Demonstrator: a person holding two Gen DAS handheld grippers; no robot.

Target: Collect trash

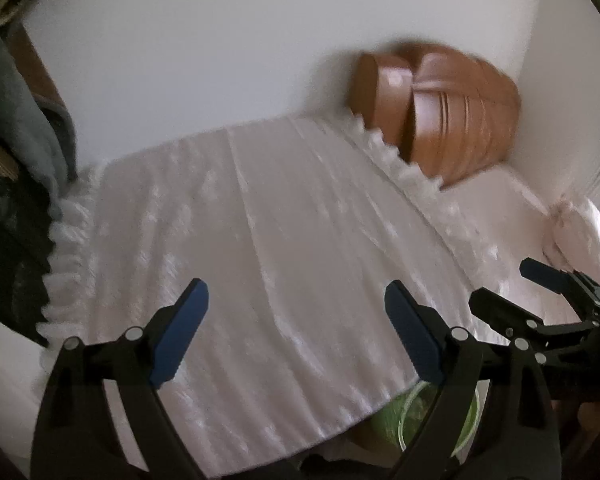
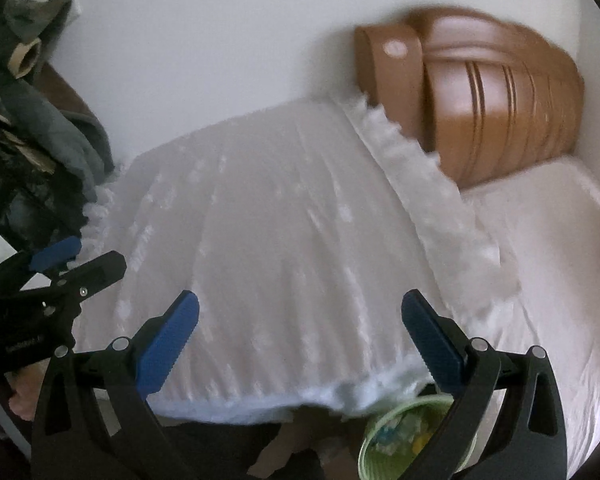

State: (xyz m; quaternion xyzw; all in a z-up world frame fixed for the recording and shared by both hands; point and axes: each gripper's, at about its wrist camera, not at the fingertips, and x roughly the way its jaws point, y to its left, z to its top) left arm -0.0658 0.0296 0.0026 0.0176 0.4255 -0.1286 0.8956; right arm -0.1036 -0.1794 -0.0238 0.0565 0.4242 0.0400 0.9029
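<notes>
A light green bin (image 2: 374, 446) holding several scraps of trash sits low at the foot of the bed; it also shows in the left wrist view (image 1: 388, 420). My left gripper (image 1: 296, 320) is open and empty above the white blanket (image 1: 260, 232). My right gripper (image 2: 300, 332) is open and empty above the same blanket (image 2: 280, 220), just left of the bin. Each gripper shows at the edge of the other's view: the right (image 1: 512, 284), the left (image 2: 80, 256). No loose trash shows on the bed.
A wooden headboard (image 2: 492, 100) stands against the white wall at the far right. A white pillow (image 2: 548, 240) lies right of the blanket. Dark clothes (image 2: 28, 128) pile up at the left beside the bed.
</notes>
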